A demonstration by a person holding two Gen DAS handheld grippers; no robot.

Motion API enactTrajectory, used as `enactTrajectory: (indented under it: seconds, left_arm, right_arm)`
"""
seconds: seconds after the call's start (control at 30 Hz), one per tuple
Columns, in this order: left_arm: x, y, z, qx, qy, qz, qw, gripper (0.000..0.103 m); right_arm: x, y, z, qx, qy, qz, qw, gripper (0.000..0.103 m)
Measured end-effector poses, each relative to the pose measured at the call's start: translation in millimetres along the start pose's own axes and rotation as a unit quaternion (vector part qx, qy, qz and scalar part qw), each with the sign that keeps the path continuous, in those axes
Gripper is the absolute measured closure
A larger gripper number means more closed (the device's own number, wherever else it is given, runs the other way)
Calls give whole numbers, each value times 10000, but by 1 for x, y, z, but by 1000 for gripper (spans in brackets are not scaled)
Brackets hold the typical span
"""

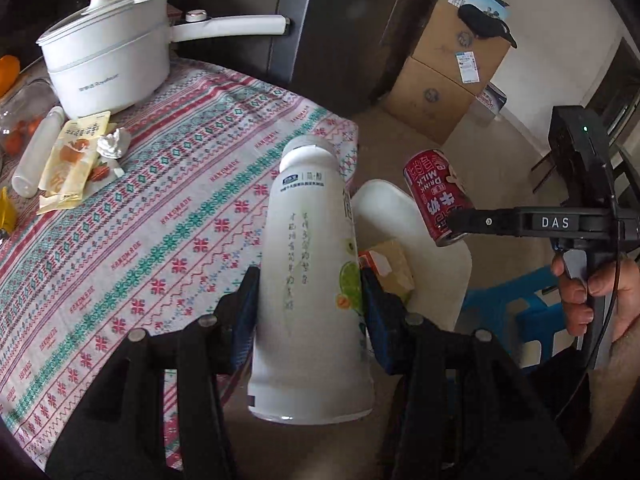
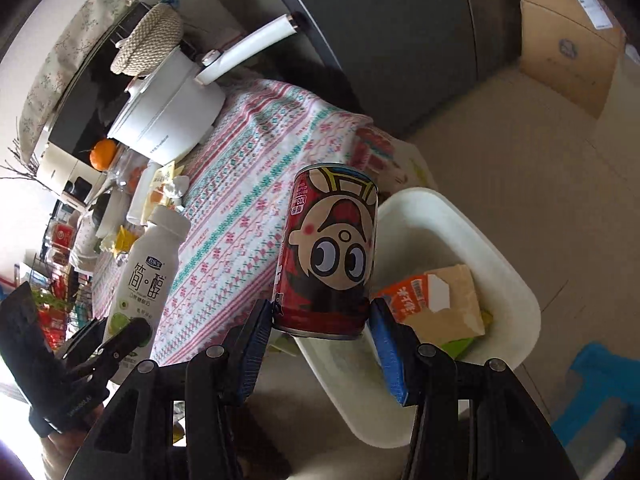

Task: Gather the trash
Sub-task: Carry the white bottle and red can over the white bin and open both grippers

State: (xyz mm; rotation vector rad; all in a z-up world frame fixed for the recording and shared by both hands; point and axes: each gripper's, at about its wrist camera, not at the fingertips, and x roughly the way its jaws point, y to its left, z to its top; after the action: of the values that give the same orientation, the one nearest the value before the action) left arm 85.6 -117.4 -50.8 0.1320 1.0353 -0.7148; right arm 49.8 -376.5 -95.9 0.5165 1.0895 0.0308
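A white electric pot (image 1: 104,76) and crumpled wrappers (image 1: 80,160) are seen on the patterned tablecloth (image 1: 192,208). Beyond the table edge a white plastic bin (image 2: 460,248) (already holding a carton) sits on bare floor. The tall white yogurt bottle (image 1: 312,280) is clamped, cap pointing forward, by the left gripper (image 1: 308,304); the red milk can (image 2: 328,256) is gripped, held above the bin, by the right gripper (image 2: 320,320).

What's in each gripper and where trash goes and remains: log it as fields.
left gripper: shut on white yogurt bottle
right gripper: shut on red milk can
bin: white, beside the table, already holds cartons
can position: above the bin
left on tablecloth: yellow wrappers, crumpled tissue
not trash: white pot
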Motion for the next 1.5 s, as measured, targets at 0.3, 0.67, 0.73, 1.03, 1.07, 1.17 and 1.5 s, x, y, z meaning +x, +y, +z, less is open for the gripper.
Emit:
enactTrajectory:
  seconds: [0.3, 0.67, 0.73, 1.03, 1.07, 1.17, 1.5]
  left_arm:
    - [80, -68, -6, 411, 819, -299, 9953, 52]
    - [120, -79, -1, 340, 806, -241, 9959, 52]
    - [123, -82, -1, 350, 770, -174, 9963, 52]
    - [94, -86, 6, 618, 487, 164, 9968, 37]
    - [90, -81, 6, 620, 475, 348, 9963, 36]
    - [77, -66, 5, 545, 446, 665, 9953, 33]
    - [37, -11, 0, -87, 219, 929, 9954, 21]
  right_arm:
    - [-14, -60, -5, 422, 0, -299, 9987, 52]
    - [-16, -91, -9, 787, 57, -313, 9964, 52]
    - [-14, -95, -11, 803, 115, -361, 9961, 52]
    - [-5, -100, -16, 822, 306, -499, 9949, 52]
    - [-3, -100, -16, 806, 333, -517, 9948, 52]
    - [5, -97, -17, 731, 453, -611, 9944, 52]
    - [49, -88, -18, 526, 1093, -891, 9886, 73]
